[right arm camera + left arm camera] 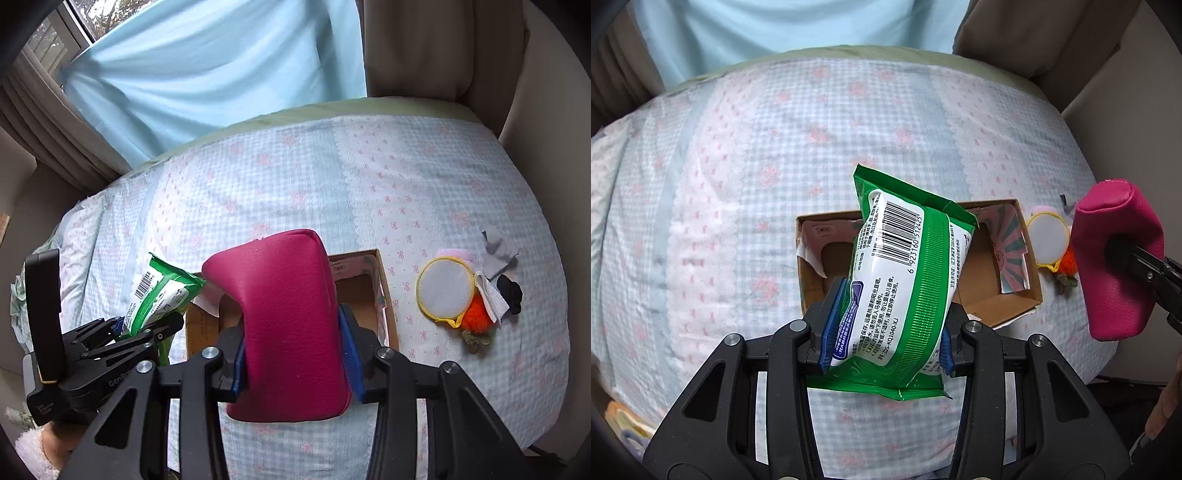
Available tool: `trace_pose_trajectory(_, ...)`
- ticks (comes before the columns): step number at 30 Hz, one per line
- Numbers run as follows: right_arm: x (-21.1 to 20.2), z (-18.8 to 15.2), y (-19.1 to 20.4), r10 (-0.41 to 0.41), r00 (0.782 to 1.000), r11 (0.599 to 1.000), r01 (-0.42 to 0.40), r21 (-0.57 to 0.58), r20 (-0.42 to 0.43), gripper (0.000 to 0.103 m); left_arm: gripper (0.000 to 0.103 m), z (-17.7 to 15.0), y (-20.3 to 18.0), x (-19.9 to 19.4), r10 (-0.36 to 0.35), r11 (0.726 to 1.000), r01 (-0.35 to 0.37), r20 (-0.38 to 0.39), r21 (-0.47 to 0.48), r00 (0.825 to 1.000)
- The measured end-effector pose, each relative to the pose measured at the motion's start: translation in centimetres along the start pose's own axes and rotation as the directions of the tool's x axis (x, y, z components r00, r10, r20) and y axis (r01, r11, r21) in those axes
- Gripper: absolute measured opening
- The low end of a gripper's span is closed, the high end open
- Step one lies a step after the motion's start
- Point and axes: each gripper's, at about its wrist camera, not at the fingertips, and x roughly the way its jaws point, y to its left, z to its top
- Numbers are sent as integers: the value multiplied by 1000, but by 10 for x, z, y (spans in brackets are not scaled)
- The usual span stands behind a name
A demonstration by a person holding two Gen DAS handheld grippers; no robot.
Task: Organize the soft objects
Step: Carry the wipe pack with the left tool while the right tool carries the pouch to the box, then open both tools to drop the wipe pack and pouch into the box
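My left gripper [886,332] is shut on a green and white wet-wipes pack [905,273] and holds it above the open cardboard box [809,266] on the bed. The pack also shows in the right wrist view [159,295], with the left gripper [147,328] below it. My right gripper [293,354] is shut on a magenta soft pouch [288,325] held over the same box [384,291]. In the left wrist view the pouch [1119,258] hangs to the right of the box, with the right gripper's fingers [1148,273] on it.
A small pile lies on the bedspread [332,177] right of the box: a round yellow-rimmed mesh pad [445,286], an orange fluffy ball [478,314], white and grey cloth bits [491,295] and a black item [509,290]. A blue curtain [207,66] hangs behind.
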Motion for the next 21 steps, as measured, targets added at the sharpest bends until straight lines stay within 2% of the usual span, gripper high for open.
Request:
trace_pose_trajectory(5, 56, -2, 8, -28, 995, 999, 25, -34, -95, 39, 39, -6, 15, 46, -18, 1000, 17, -111, -14, 994)
trace_pose_trajectory(12, 139, -2, -14, -69, 972, 997, 72, 6, -226, 39, 39, 3, 7, 117, -2, 999, 9, -223, 30, 975)
trace_pose_trajectory(16, 169, 1, -23, -69, 957, 996, 82, 35, -282, 40, 39, 10, 6, 150, -17, 1000, 23, -281, 15, 959)
trace_pose_trajectory(21, 185, 2, -26, -69, 942, 995, 87, 40, -327, 40, 39, 9, -1, 170, -21, 998, 38, -332, 44, 943)
